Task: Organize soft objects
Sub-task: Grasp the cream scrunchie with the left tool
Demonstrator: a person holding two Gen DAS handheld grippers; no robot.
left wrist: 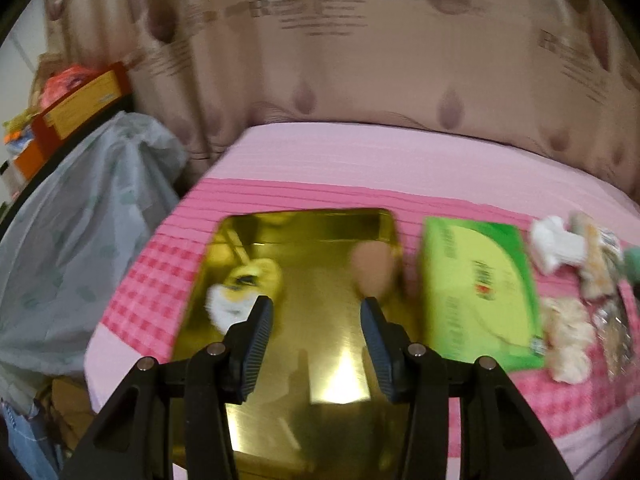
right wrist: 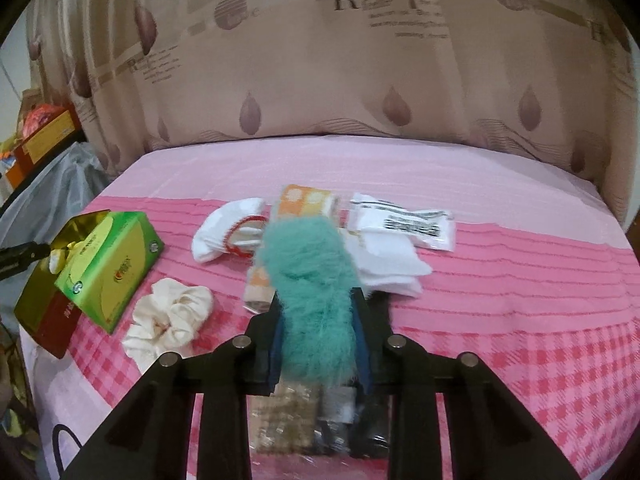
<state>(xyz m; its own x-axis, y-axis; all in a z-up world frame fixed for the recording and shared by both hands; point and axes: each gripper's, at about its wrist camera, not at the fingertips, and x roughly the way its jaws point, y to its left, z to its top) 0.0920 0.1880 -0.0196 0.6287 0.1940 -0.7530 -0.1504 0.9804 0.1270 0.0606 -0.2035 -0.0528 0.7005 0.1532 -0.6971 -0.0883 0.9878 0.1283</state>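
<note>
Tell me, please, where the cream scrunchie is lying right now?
In the right wrist view the cream scrunchie lies on the pink checked bedspread, lower left, just right of the green tissue box.

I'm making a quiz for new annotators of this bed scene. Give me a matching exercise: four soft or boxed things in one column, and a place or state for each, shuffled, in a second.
Things:
1. fluffy teal scrunchie
2. cream fabric scrunchie
3. green cardboard tissue box
4. yellow-and-white plush toy

Places or states:
A. lies inside the shiny gold tin
B. clamped between the right gripper's jaws
C. sits beside the gold tin, on its right in the left wrist view
D. lies loose on the pink checked bedspread, near the tissue box

Pairs: 1-B, 2-D, 3-C, 4-A
</note>
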